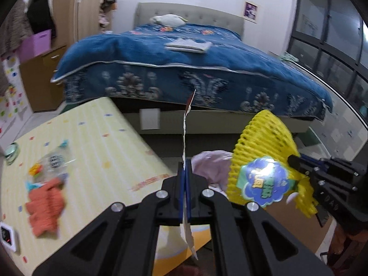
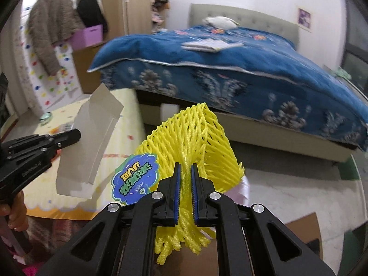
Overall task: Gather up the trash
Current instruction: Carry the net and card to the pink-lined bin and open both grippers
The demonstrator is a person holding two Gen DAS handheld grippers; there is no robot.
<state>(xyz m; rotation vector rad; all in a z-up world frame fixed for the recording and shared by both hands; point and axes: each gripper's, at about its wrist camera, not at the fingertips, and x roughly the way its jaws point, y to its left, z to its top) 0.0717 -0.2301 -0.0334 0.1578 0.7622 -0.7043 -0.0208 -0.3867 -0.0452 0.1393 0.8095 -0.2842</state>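
Left gripper [image 1: 184, 172]: jaws pressed together on a flattened piece of thin grey-white cardboard packaging [image 2: 89, 142]. It shows edge-on in the left wrist view and as a creased, folded sheet in the right wrist view, held up in the air above the near edge of the pale yellow patterned play mat [image 1: 96, 138].

Right gripper [image 2: 185, 179]: clamped on a yellow foam mesh fruit sleeve [image 2: 191, 135] with a blue and green sticker label [image 2: 134, 179]. The pads squeeze the gathered middle of the net, the fan of mesh standing up beyond the tips and loose strands hanging below.

Handling, judged: both items are very light. The cardboard is stiff across its folds but thin, so a grip near one edge is enough (it may flap or swing if moved fast). The foam net is soft and springy and crushes to almost nothing, so it is best taken where several strands bunch, as here; a grip on one strand could slip or tear.

Other items: a crumpled clear plastic wrapper [image 1: 55, 161] and an orange knitted cloth [image 1: 44, 204] lie on the mat at far left. A pale pink plastic bag [image 1: 211, 168] sits low between the two grippers, in front of the blue-quilted bed [image 1: 184, 69]
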